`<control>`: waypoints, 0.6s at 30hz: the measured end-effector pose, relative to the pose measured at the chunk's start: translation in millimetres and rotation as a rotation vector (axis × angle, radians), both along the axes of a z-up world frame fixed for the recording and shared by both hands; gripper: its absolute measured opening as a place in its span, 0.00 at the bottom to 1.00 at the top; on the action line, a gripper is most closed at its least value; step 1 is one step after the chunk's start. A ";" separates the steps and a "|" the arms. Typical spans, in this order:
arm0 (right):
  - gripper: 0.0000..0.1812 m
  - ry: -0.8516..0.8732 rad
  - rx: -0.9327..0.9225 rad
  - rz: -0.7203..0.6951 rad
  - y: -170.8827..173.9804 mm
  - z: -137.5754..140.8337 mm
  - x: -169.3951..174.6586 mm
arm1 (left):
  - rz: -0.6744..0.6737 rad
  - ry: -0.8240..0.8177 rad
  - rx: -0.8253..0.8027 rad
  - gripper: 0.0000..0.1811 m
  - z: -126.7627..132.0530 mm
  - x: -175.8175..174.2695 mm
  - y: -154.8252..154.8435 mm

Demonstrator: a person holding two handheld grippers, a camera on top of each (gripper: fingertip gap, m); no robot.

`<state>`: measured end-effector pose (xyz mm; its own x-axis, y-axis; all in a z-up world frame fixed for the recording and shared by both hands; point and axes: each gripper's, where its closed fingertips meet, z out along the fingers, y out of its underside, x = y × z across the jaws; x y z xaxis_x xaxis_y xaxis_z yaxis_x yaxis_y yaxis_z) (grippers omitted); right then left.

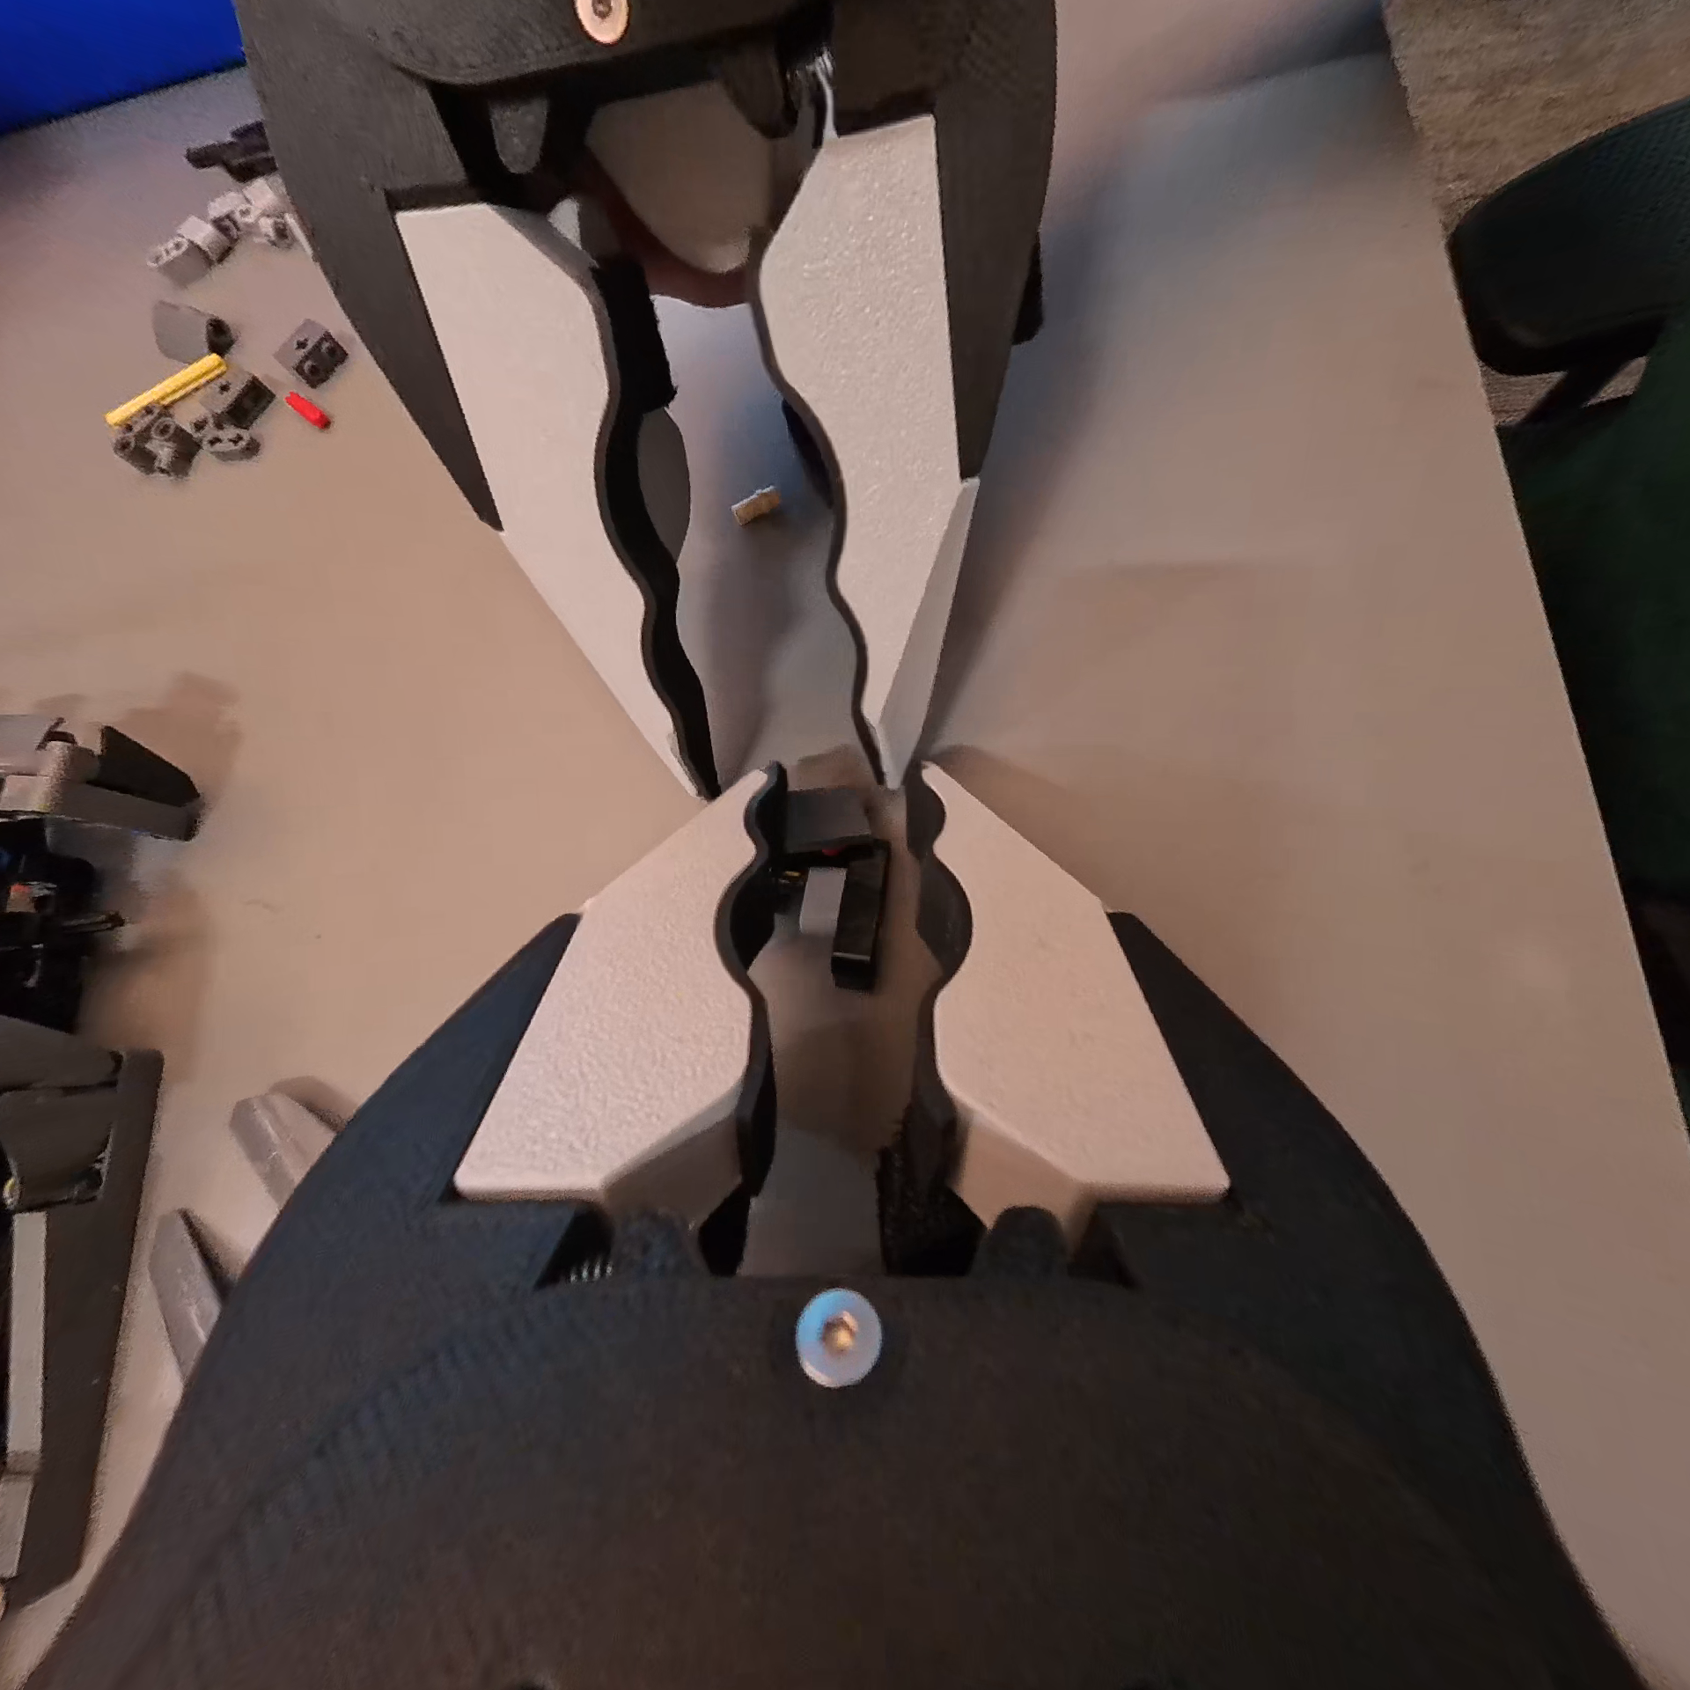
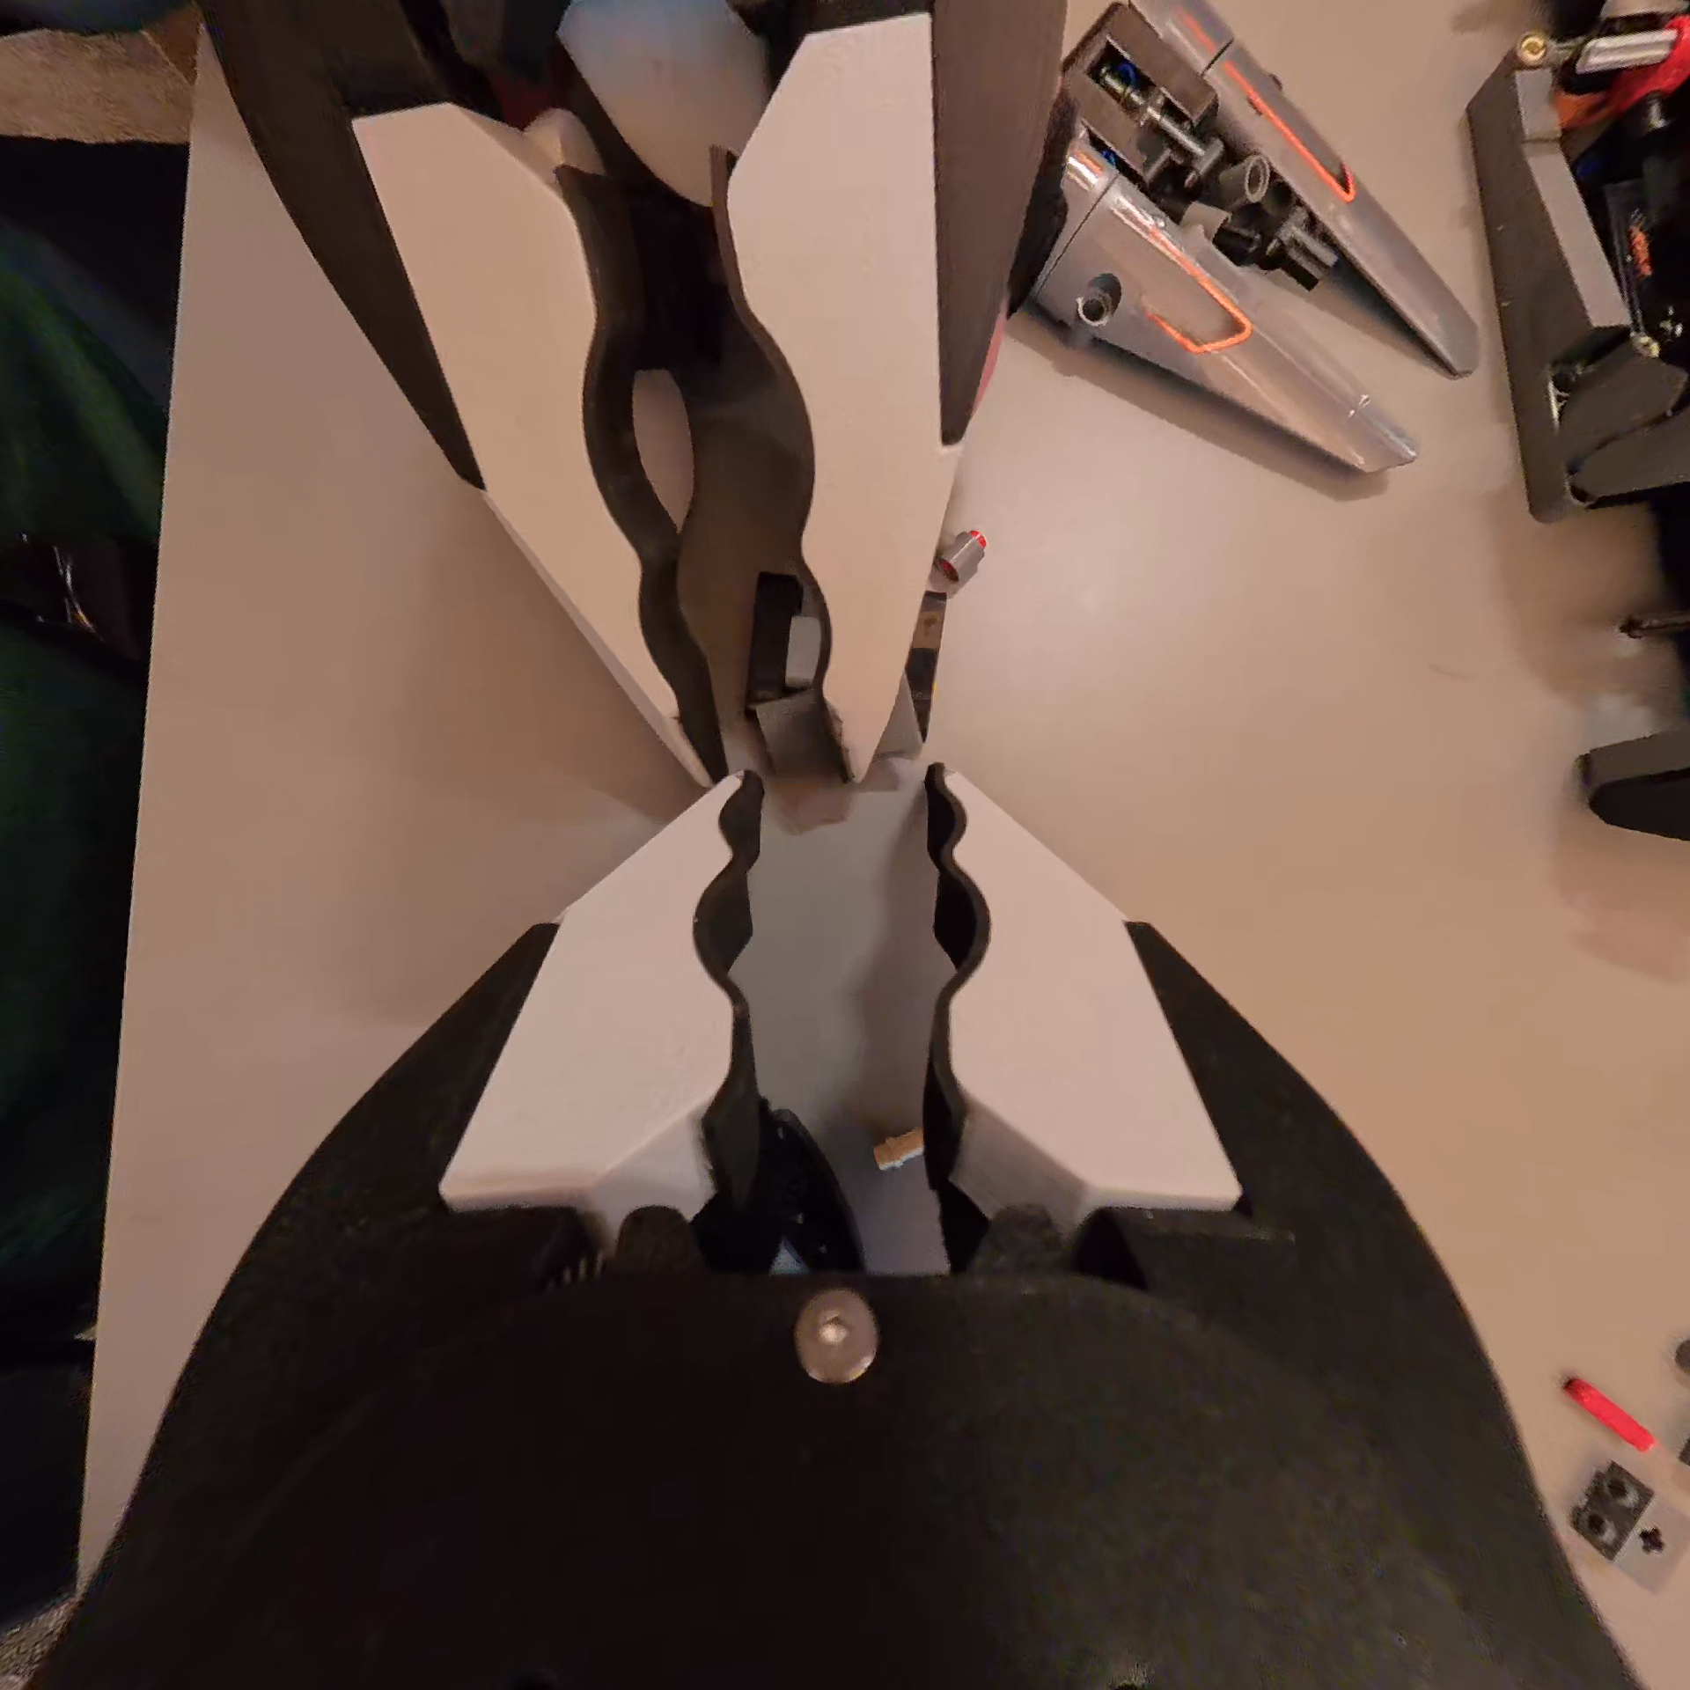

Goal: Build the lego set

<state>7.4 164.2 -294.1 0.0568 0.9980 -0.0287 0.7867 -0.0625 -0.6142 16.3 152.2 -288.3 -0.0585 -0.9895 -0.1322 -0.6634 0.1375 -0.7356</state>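
My left gripper (image 1: pixel 850 777) is shut on a small black and grey lego piece (image 1: pixel 846 901), held just above the table. The right wrist view shows it (image 2: pixel 786 768) coming in from the top, with the piece (image 2: pixel 788 677) poking out past its tips. My right gripper (image 2: pixel 839 777) is open and empty, tip to tip with the left one. Its fingertips (image 2: pixel 745 796) stand on either side of the piece's end without closing on it. In the left wrist view the right gripper (image 1: pixel 794 782) reaches in from the top.
Loose pieces lie far left: a yellow axle (image 1: pixel 165 389), a red pin (image 1: pixel 308 410) and grey bricks (image 1: pixel 315 352). A tan pin (image 1: pixel 757 505) lies under the right gripper. Grey wedge assemblies (image 2: pixel 1235 256) and a dark model (image 2: pixel 1600 320) lie right. The table edge (image 2: pixel 174 640) and a green chair (image 1: pixel 1600 457) are close. The grippers are tip to tip, or close to it. The dark model (image 2: pixel 1600 320) is about equally far from each gripper, around 15 centimetres. It turns up in the left wrist view (image 1: pixel 39 1217) as well.
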 end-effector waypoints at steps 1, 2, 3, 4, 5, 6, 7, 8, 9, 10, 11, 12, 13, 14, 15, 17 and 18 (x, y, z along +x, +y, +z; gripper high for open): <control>0.20 0.000 0.005 -0.001 -0.8 0.5 -1.4 | -0.002 -0.002 -0.008 0.15 1.1 -0.9 -0.4; 0.20 -0.002 0.013 -0.004 -1.0 0.6 -2.7 | -0.001 0.001 -0.014 0.15 1.2 -2.2 0.0; 0.20 -0.007 0.021 -0.010 -0.7 0.2 -3.4 | 0.000 0.007 -0.007 0.16 0.8 -3.4 0.7; 0.20 -0.011 0.029 -0.011 -0.7 -0.2 -4.0 | -0.004 0.013 0.003 0.16 0.3 -4.6 0.5; 0.20 -0.009 0.035 -0.010 -1.2 -0.2 -5.1 | -0.005 0.015 0.008 0.15 0.4 -5.7 0.7; 0.19 -0.004 0.034 -0.014 -1.4 -0.1 -6.1 | -0.001 0.017 0.008 0.16 0.8 -7.0 1.6; 0.18 -0.001 0.029 -0.019 -1.6 -0.2 -6.6 | 0.002 0.012 0.010 0.15 2.3 -8.2 2.5; 0.18 -0.003 0.030 -0.019 -2.0 -0.8 -6.5 | -0.004 -0.003 0.007 0.14 5.5 -9.0 1.5; 0.17 -0.005 0.036 -0.020 -1.9 -0.8 -6.4 | -0.007 -0.020 -0.002 0.14 9.2 -9.4 0.8; 0.17 -0.004 0.037 -0.022 -2.2 -0.3 -6.7 | -0.008 -0.035 -0.008 0.14 12.2 -9.7 0.7; 0.17 0.001 0.036 -0.026 -2.5 1.0 -7.3 | -0.012 -0.038 -0.015 0.14 13.0 -10.2 -0.2; 0.18 0.007 0.040 -0.032 -1.9 2.7 -7.8 | -0.013 -0.032 -0.017 0.14 11.7 -11.2 -0.4; 0.18 0.012 0.039 -0.034 -2.0 3.9 -8.4 | -0.009 -0.016 -0.010 0.14 8.7 -12.4 0.8; 0.19 0.017 0.037 -0.034 -2.6 5.0 -9.3 | -0.009 0.001 -0.002 0.13 5.3 -13.4 1.3; 0.19 0.022 0.041 -0.033 -2.4 5.5 -10.2 | -0.019 0.012 -0.001 0.13 2.8 -13.4 -0.4; 0.21 0.012 0.052 -0.030 -1.8 4.2 -9.6 | -0.031 0.017 -0.002 0.12 0.8 -12.2 -2.9; 0.21 0.010 0.052 -0.028 -2.3 3.7 -9.6 | -0.033 0.017 -0.001 0.12 0.7 -11.9 -3.2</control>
